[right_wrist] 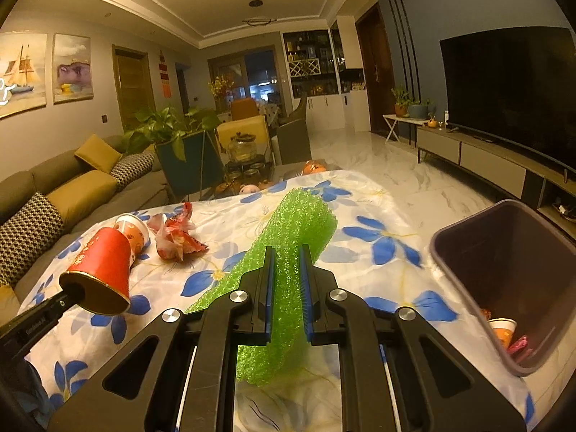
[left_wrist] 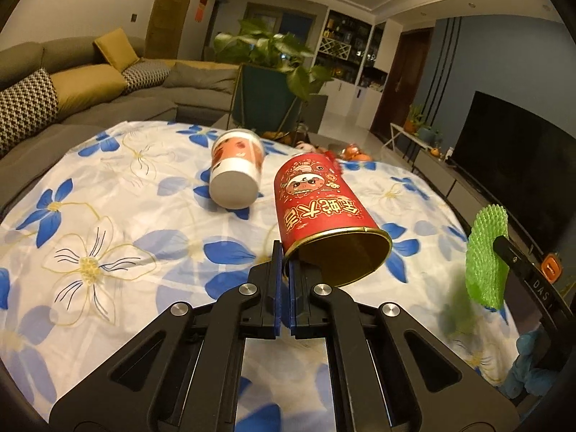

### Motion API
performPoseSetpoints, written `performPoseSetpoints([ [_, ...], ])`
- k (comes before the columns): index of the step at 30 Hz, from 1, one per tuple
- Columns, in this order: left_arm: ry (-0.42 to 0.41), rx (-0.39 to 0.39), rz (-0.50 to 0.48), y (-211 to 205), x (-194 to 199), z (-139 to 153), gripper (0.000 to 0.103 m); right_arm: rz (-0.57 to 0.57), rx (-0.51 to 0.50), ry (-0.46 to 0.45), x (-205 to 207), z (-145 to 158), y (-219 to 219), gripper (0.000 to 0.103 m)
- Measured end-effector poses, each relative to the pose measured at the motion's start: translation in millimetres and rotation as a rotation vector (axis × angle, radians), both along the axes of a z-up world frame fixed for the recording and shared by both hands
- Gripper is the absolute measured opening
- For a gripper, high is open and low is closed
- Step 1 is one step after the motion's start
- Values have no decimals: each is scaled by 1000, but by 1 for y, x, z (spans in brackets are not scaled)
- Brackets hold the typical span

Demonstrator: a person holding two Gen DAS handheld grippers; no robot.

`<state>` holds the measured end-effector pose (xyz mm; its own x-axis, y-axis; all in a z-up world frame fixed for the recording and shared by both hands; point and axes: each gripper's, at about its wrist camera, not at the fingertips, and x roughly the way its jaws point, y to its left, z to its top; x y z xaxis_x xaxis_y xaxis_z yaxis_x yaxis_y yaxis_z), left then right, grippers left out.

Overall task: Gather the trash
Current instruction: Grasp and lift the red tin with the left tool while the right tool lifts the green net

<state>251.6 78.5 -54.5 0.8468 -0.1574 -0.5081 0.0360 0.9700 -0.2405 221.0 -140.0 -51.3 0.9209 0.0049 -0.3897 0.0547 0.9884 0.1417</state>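
Floral tablecloth (right_wrist: 360, 216); left gripper (left_wrist: 286, 252) pinches red cup (left_wrist: 320, 208) rim, right gripper (right_wrist: 286, 262) clamps green foam net (right_wrist: 295, 223). Swing right to bin (right_wrist: 504, 252), release inside.

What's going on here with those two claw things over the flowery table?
A person is clearing trash with a gripper in each hand. The left gripper is shut on the rim of a red cup, lifted off the tablecloth. The right gripper is shut on a green foam net. A bin at the right already holds some trash. Another cup and a wrapper lie on the table.
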Motion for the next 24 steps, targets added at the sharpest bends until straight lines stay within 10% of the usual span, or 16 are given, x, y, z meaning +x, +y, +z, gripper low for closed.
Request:
performPoseSetpoints([
  [24, -100, 29, -153, -100, -59, 50, 2, -72, -23, -131, -90, 37, -67, 13],
])
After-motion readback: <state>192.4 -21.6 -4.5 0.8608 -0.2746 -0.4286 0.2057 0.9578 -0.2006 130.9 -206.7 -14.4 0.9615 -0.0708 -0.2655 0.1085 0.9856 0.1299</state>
